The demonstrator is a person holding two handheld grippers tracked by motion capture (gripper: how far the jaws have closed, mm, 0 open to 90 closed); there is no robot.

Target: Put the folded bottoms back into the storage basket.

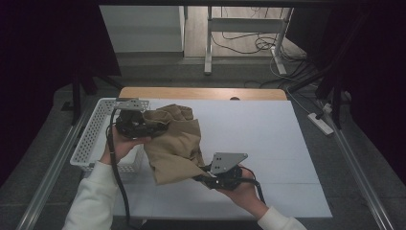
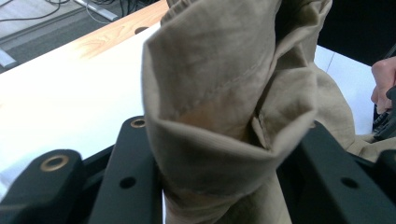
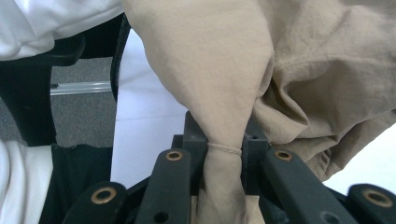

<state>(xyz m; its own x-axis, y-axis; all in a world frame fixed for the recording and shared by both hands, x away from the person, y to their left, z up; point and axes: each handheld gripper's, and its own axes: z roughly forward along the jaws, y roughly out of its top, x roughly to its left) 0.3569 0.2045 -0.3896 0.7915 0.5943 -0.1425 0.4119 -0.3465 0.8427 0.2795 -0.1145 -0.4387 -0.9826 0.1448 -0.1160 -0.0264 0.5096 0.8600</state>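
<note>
At the left edge of the desk (image 1: 268,124) sat a white basket (image 1: 93,132) with latticed walls, part of it hanging past the white surface; just beside it, in the high view, the person's left hand (image 1: 117,146) held the left gripper (image 1: 152,129), its grey plate tipped over the basket's near corner and its cable trailing down along the white sleeve (image 1: 88,203); its fingers (image 2: 128,172) were clamped on a thick bunched fold of the tan garment (image 1: 174,143), and in the left gripper view that fold filled the gap between them, a stitched seam running across the cloth above.

The garment hung crumpled between the two grippers, above the left half of the desk; its upper bundle lay against the left gripper, and its lower part drooped towards the desk's near side; whether the lowest cloth touched the surface could not be told.

Farther right and nearer the person, the right hand (image 1: 244,189) held the right gripper (image 1: 203,175), its grey plate facing up; its fingers (image 3: 194,140) were pressed tight on a narrow, hemmed corner of the same garment, pinched into a slim strip in the right gripper view, with the rest of the cloth billowing up and to the right; beyond the desk's far wooden edge, cables (image 1: 249,43) lay on the floor.
</note>
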